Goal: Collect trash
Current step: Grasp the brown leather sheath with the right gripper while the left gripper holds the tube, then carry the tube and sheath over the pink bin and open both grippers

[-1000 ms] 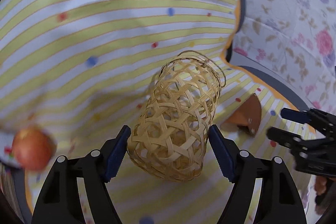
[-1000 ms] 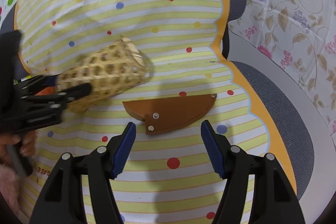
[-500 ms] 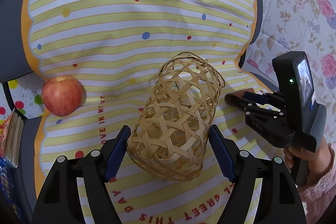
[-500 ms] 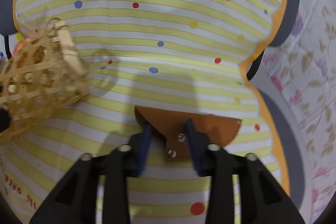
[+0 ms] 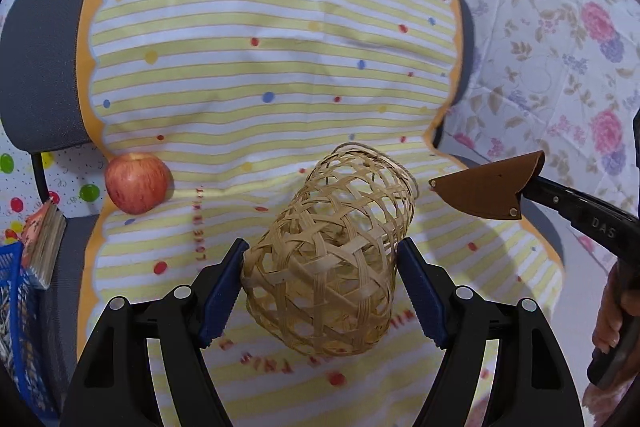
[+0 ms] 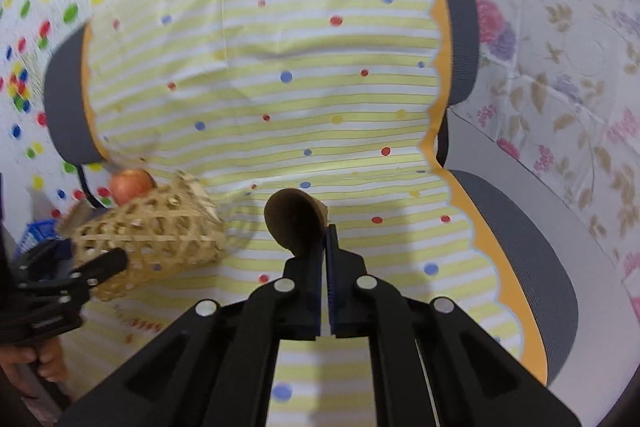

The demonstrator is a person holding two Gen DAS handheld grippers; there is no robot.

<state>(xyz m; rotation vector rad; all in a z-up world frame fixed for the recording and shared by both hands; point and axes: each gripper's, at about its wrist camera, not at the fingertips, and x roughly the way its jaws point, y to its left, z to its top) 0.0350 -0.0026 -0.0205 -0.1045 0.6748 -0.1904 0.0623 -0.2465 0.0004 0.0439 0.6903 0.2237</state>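
Between left tongs [image 5: 322, 293], woven basket [image 5: 328, 259].

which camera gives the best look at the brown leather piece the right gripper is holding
The left wrist view: the brown leather piece appears side-on, whole outline and rivets visible, pinched at its end by the right gripper. The right wrist view shows it nearly end-on, partly hidden by the shut jaws.

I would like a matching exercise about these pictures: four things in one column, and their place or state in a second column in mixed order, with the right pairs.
Things:
1. woven basket
2. brown leather piece
3. apple
4. blue crate

Places or states:
A. lying on the striped cloth
B. held in the left gripper
C. at the far left edge
D. pinched in the right gripper

Pairs: 1-B, 2-D, 3-A, 4-C
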